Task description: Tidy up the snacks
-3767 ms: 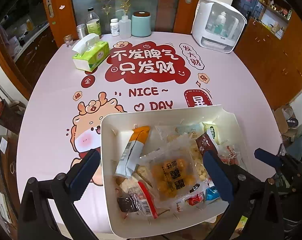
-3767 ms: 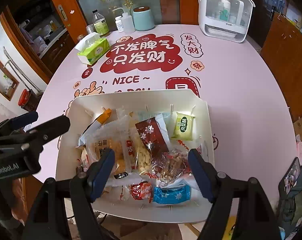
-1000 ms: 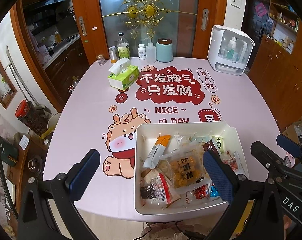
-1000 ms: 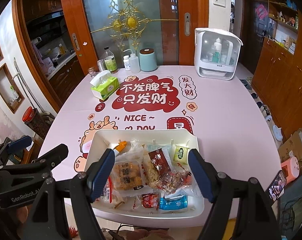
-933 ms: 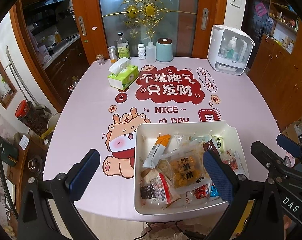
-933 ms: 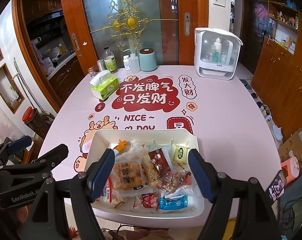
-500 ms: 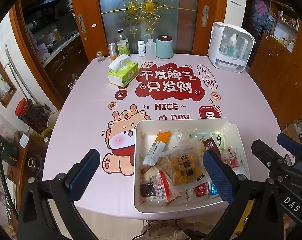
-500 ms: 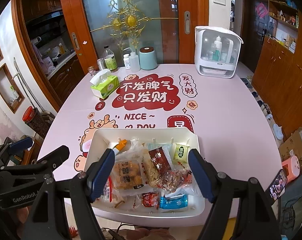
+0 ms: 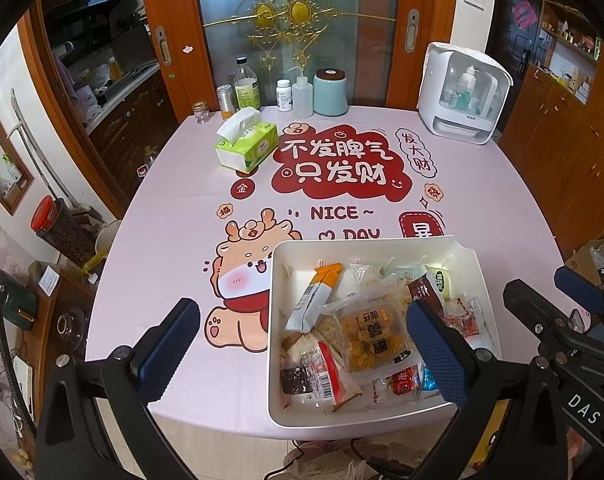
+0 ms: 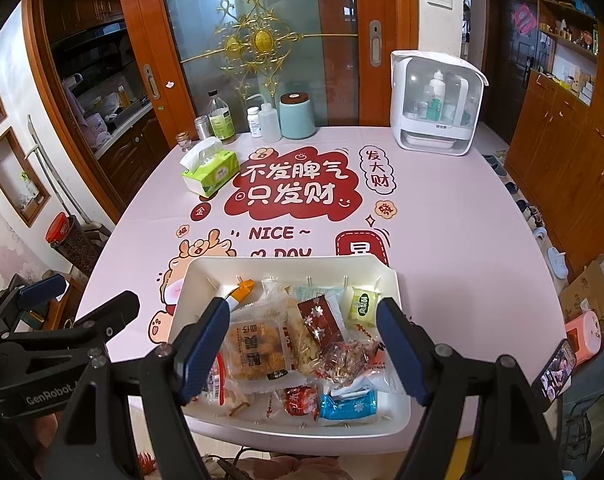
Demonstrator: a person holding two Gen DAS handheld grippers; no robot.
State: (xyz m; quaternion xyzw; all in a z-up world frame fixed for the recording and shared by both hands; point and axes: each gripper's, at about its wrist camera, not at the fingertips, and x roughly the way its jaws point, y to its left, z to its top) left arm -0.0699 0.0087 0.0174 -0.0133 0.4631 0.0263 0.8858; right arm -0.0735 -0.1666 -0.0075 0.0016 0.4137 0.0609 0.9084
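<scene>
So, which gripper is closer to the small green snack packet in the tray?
Right. The right gripper hangs open over the tray's middle, the green packet just beyond its right finger. The left gripper straddles the tray's left edge, farther away.

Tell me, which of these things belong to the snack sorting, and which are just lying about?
Part of the job:
- white plastic tray
- wrapped snacks, e.g. blue foil packet

Just lying about:
- green tissue pack
- mint lidded canister
- white countertop cabinet

The tray (image 10: 389, 276) is white on a pink tablecloth (image 10: 461, 240) printed with red lettering. The tissue pack (image 10: 212, 174) is green and white.
</scene>
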